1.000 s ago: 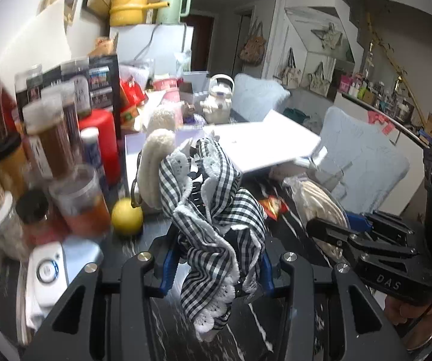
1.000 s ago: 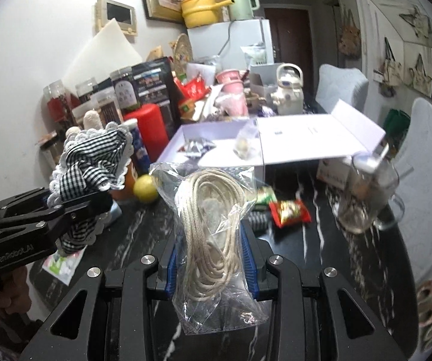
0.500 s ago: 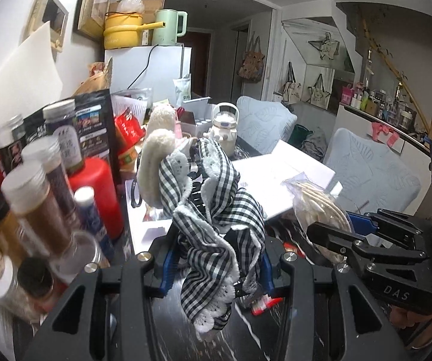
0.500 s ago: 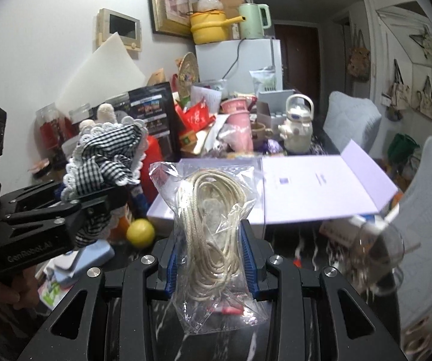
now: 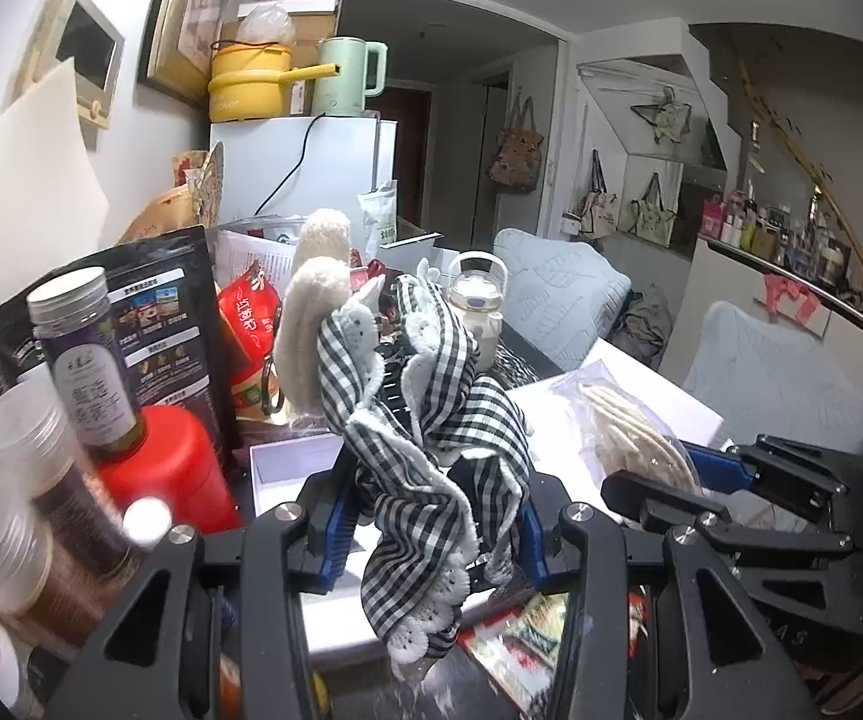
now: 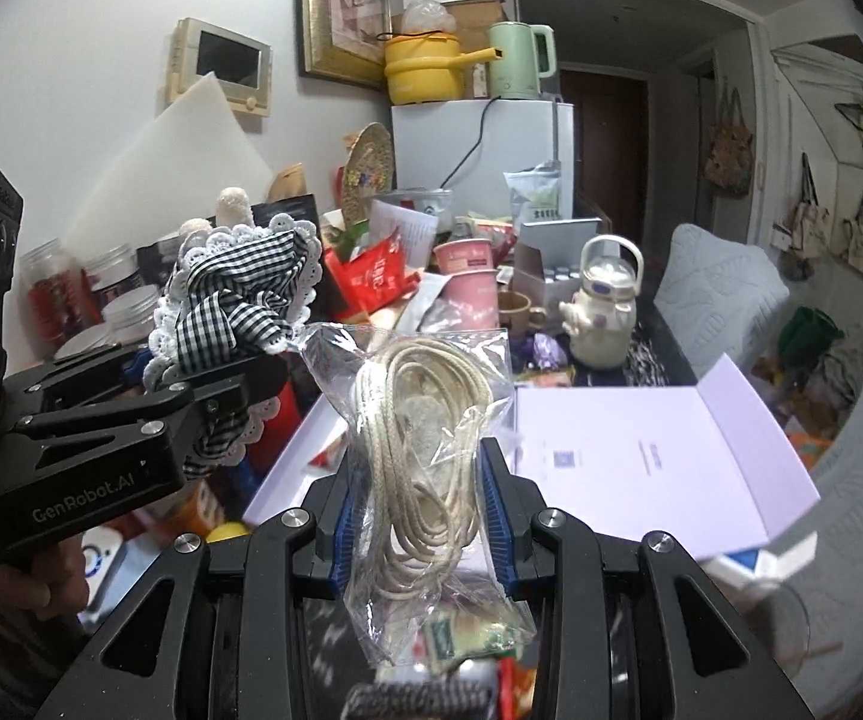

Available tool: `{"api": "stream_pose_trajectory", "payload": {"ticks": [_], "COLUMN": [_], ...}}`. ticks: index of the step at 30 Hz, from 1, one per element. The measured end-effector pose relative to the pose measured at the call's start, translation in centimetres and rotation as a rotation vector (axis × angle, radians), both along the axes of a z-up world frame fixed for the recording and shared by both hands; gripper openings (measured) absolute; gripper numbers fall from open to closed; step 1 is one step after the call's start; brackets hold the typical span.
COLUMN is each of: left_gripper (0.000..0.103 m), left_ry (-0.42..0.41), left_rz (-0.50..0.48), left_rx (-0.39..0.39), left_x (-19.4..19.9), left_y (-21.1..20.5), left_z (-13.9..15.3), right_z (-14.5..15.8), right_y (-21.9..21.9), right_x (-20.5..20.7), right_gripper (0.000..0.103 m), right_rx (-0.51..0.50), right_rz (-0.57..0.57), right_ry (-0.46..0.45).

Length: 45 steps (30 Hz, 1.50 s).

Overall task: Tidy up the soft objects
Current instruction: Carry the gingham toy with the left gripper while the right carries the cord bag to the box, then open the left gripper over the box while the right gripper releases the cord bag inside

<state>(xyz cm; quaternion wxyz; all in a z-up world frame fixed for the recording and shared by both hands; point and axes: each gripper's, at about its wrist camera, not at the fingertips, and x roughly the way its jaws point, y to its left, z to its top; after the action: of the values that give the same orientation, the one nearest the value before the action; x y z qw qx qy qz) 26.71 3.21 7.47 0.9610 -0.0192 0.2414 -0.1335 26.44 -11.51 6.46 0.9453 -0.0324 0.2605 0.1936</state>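
So the left gripper [image 5: 431, 531] is pinching a black-and-white checked cloth with lace trim [image 5: 425, 456] at bottom centre, while the right gripper [image 6: 422, 507] clamps a clear plastic bag of coiled cream rope [image 6: 425, 450]. Behind both, mid-frame, sits an open white cardboard box [image 6: 641, 456] on the cluttered table.

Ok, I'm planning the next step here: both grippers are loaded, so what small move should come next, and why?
Probably carry both on over the open white box and lower them in. The left gripper is clamped on the checked cloth, the right gripper on the bagged rope, and the box lies just ahead with bare room inside.
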Motion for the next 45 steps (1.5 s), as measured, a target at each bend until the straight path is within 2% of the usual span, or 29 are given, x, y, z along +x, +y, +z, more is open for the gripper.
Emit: {"api": "stream_pose_trajectory", "payload": {"ticks": [12,21,28,34,38,45], "left_gripper": [0.044,0.044,0.044,0.044,0.044,0.044], "left_ry": [0.000,0.041,0.122,0.233,0.322,0.377], "left_rz": [0.031,0.065,0.092,0.077,0.080,0.109], "left_rx": [0.043,0.104,0.132,0.137,0.127,0.146], "left_x": [5.6,9.0,12.0,14.2,15.6,16.4], "left_y": [0.0,-0.4,-0.3,0.0,0.3,0.5], "left_z": [-0.3,-2.1,-4.9,-8.0,-10.2,-11.9], "right_z": [-0.5,-1.7,-3.4,-4.8,-6.4,-8.0], "right_y": [0.8,1.6,2.4,2.9,3.1,3.0], "right_x": [7.4,11.1,13.9,15.6,16.8,17.7], "right_gripper": [0.035,0.035,0.035,0.035,0.035,0.035], "right_rx": [0.011,-0.012,-0.025,-0.047,-0.039,-0.044], "right_rz": [-0.001,-0.006,-0.027,-0.015,0.006,0.017], "right_ry": [-0.005,0.006,0.059,0.097,0.158,0.216]}}
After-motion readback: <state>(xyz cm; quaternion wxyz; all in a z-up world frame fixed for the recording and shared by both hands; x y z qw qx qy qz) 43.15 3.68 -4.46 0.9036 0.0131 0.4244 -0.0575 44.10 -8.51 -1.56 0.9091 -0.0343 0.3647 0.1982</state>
